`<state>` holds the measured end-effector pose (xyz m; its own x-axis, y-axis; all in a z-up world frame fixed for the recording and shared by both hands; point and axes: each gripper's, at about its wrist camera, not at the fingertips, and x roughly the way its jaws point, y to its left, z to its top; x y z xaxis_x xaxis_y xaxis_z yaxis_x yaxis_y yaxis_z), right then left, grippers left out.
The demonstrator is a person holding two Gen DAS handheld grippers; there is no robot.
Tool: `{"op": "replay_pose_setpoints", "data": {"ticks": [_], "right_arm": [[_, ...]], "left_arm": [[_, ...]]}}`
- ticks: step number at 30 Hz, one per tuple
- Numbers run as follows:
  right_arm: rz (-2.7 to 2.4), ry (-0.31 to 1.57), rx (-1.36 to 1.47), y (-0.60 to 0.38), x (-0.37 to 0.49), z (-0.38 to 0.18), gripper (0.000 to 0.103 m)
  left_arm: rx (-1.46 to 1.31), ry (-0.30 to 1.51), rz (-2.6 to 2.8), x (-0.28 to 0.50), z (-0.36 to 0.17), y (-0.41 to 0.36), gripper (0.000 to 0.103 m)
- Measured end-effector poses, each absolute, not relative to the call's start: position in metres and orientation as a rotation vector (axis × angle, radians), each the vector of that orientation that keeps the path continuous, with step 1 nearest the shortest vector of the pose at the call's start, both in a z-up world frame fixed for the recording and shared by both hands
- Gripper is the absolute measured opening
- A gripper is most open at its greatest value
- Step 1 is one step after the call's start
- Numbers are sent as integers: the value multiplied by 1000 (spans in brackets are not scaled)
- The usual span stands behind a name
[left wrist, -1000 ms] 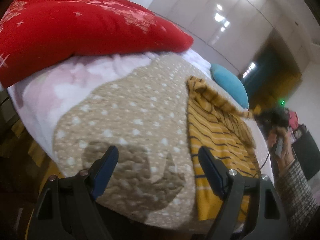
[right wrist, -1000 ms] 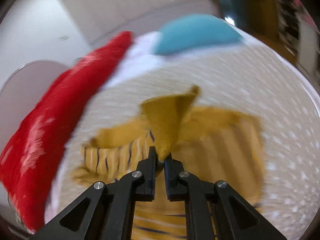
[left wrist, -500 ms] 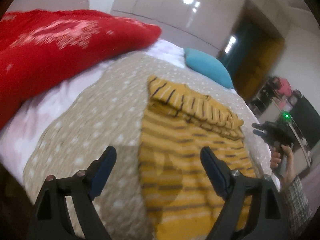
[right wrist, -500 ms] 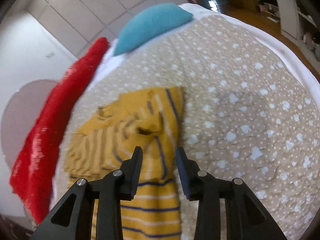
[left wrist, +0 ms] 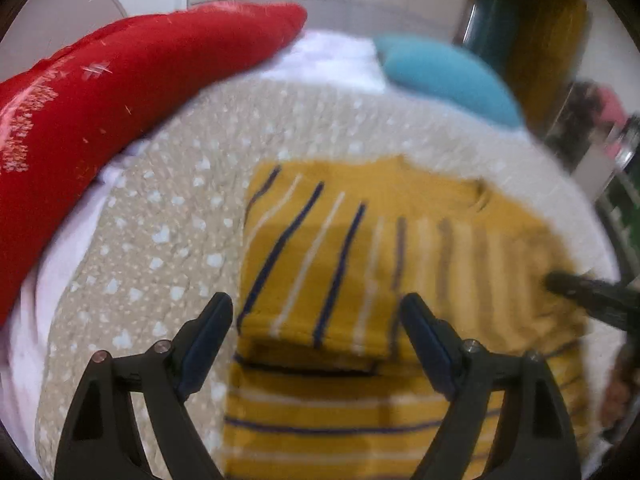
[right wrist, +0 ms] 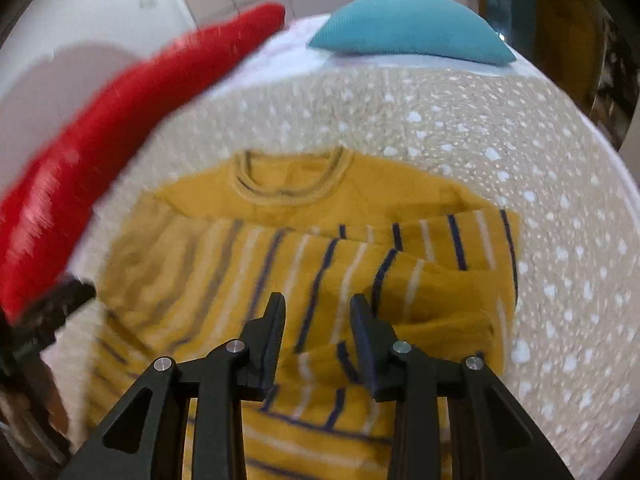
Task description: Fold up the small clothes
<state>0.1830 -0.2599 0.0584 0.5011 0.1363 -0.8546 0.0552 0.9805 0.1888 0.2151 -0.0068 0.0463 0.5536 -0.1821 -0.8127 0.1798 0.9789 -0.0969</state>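
Note:
A mustard sweater (left wrist: 360, 240) with navy and white stripes lies flat on the bed, neckline (right wrist: 288, 184) at the far end and both sleeves folded across the chest. My left gripper (left wrist: 316, 300) hovers open and wide over the folded left sleeve, holding nothing. My right gripper (right wrist: 318, 299) hangs over the folded right sleeve (right wrist: 440, 264). Its jaws are narrowing, with a gap still between them and no cloth pinched. The right gripper's black tip (left wrist: 588, 296) shows at the sweater's right edge in the left wrist view.
The sweater rests on a beige dotted blanket (left wrist: 160, 240). A red quilt (left wrist: 100, 100) is bunched along the left and a teal pillow (left wrist: 448, 76) lies at the far end. Dark furniture and clutter (left wrist: 592, 112) stand past the bed's right side.
My right gripper let go of the sleeve it held pinched, and the sleeve now lies across the chest. My left gripper swung right, from over the bare blanket to over the sweater.

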Motion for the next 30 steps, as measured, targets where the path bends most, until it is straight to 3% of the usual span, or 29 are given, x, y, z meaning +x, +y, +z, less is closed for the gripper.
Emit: {"op": "replay_pose_setpoints", "data": {"ticks": [3, 10, 13, 19, 27, 30], "right_arm": [[25, 1115, 151, -266, 175, 39, 33], [9, 1140, 166, -310, 104, 36, 34], [-68, 1183, 199, -334, 77, 25, 57], [-128, 1141, 323, -387, 4, 29, 58], [-494, 1077, 93, -457, -95, 64, 59], [-324, 978, 316, -463, -127, 77, 59]], "left_arm": [[6, 1055, -204, 213, 12, -4, 85], [22, 1061, -211, 171, 9, 12, 86], [55, 1056, -210, 139, 13, 17, 86], [0, 1075, -231, 75, 16, 37, 86], [-52, 1032, -257, 9, 27, 55, 86], [-90, 1026, -251, -5, 25, 57, 88]]}}
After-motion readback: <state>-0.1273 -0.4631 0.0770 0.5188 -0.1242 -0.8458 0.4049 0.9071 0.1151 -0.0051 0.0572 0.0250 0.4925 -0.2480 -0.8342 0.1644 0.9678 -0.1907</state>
